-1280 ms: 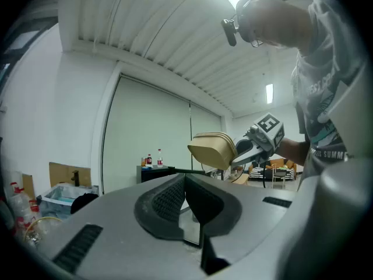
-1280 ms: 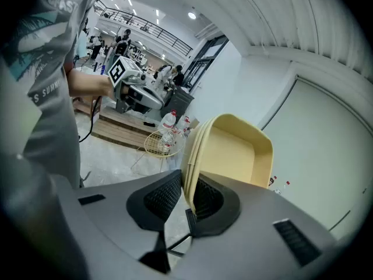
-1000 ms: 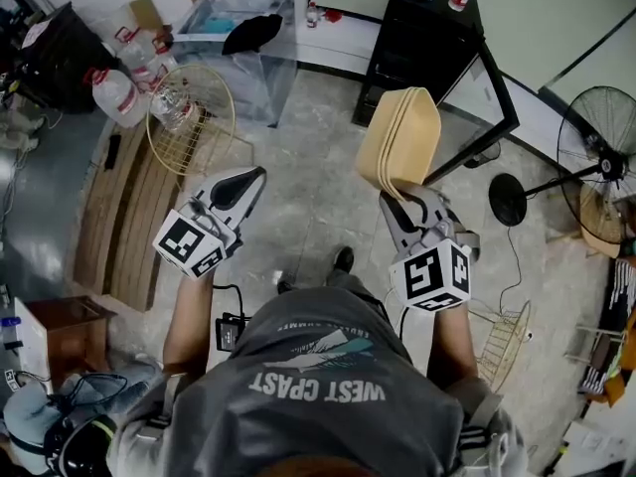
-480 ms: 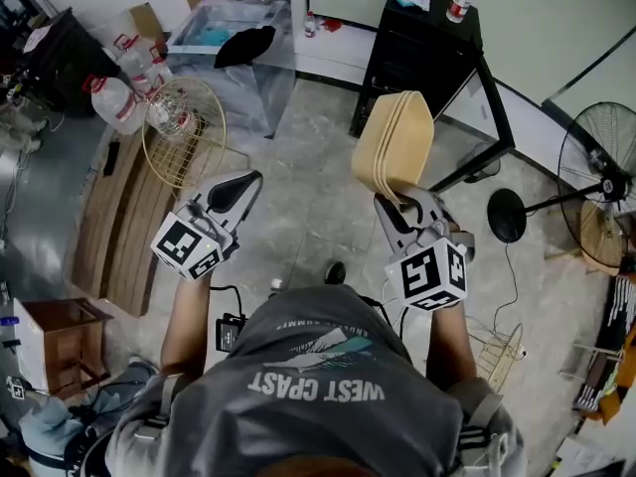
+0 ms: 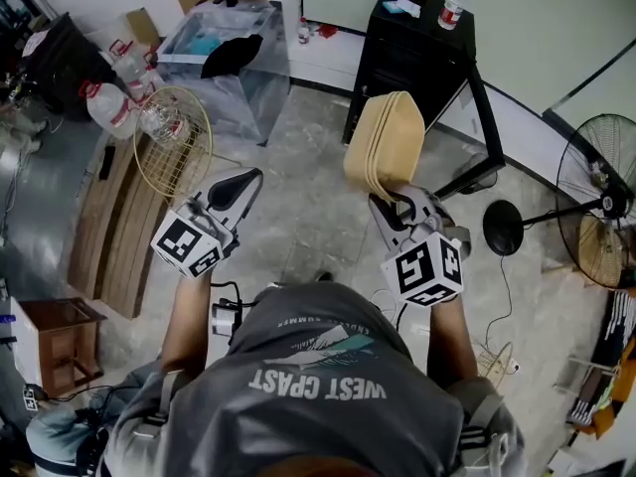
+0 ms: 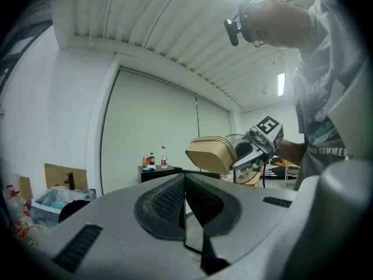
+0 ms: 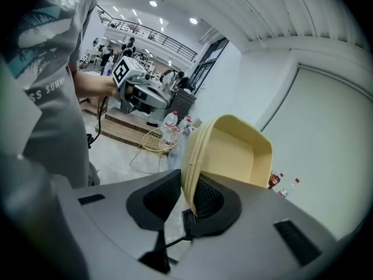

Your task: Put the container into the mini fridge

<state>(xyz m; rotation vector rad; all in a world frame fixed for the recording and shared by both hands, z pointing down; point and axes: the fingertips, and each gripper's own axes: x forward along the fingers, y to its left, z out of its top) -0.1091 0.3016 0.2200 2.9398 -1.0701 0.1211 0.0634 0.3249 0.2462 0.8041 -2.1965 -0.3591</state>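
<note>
A tan, tub-shaped container [image 5: 383,147] stands on edge in my right gripper [image 5: 393,199], which is shut on its rim; in the right gripper view the rim [image 7: 189,174] sits pinched between the pads. The black mini fridge [image 5: 412,53] stands ahead against the wall, its door [image 5: 482,117] swung open to the right. The container hangs in the air just short of the fridge. My left gripper [image 5: 248,179] is shut and empty, held level to the left of the container. From the left gripper view the container [image 6: 213,153] shows at the right, beyond the closed jaws.
Bottles [image 5: 452,3] stand on the fridge top. A standing fan [image 5: 596,182] is at the right. At the left are a wire basket [image 5: 174,142], water jugs [image 5: 104,107], a clear plastic bin [image 5: 224,48] and wooden pallets [image 5: 119,217]. A cable runs on the floor.
The person has walked forward: both grippers and the container are nearer the fridge, and the floor items have slid down the head view. The grip on the container is unchanged.
</note>
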